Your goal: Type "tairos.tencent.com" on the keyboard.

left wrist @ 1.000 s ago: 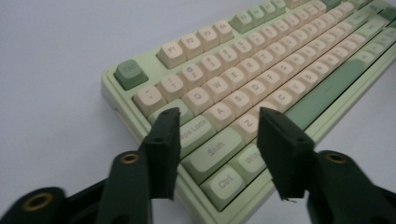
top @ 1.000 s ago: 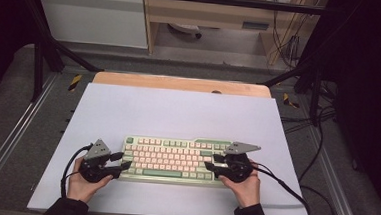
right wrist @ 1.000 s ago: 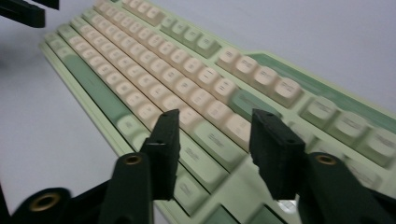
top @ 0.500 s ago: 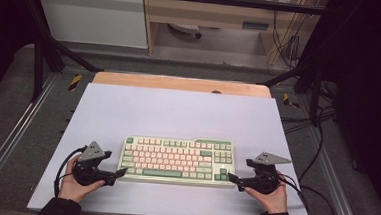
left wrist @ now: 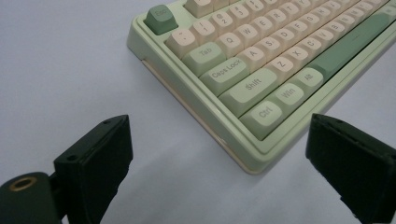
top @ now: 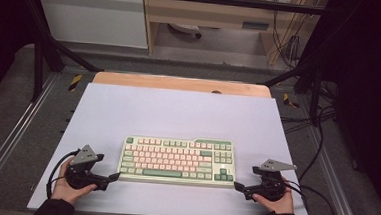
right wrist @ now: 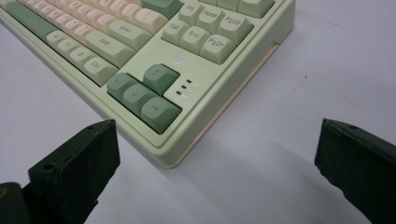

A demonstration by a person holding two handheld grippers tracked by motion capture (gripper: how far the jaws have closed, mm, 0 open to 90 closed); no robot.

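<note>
The pale green plastic keyboard with cream keys (top: 177, 161) lies flat on the white table (top: 178, 112); left gripper (top: 113, 176) and right gripper (top: 237, 186), jaws just opened and spread empty, flank its near corners without contact

High cam sits above my side of the desk (top: 178, 112), looking fwd and down; the keyboard (top: 177, 161) lies small in the lower middle of its pic, so it's well off. My forearms enter from the bottom edge, either side of the keyboard.

Left gripper (left wrist: 219, 158) cam rides low just off the keyboard's (left wrist: 261, 70) left end, v. close, facing along my two black jaws at the Ctrl/Shift corner.

Right gripper (right wrist: 217, 163) cam is likewise low and close, off the keyboard's (right wrist: 187, 70) right end, facing the arrow-key corner.

All 3 views share the keyboard: high cam gets the whole of it, each gripper cam one near corner plus the desk beside it.
</note>
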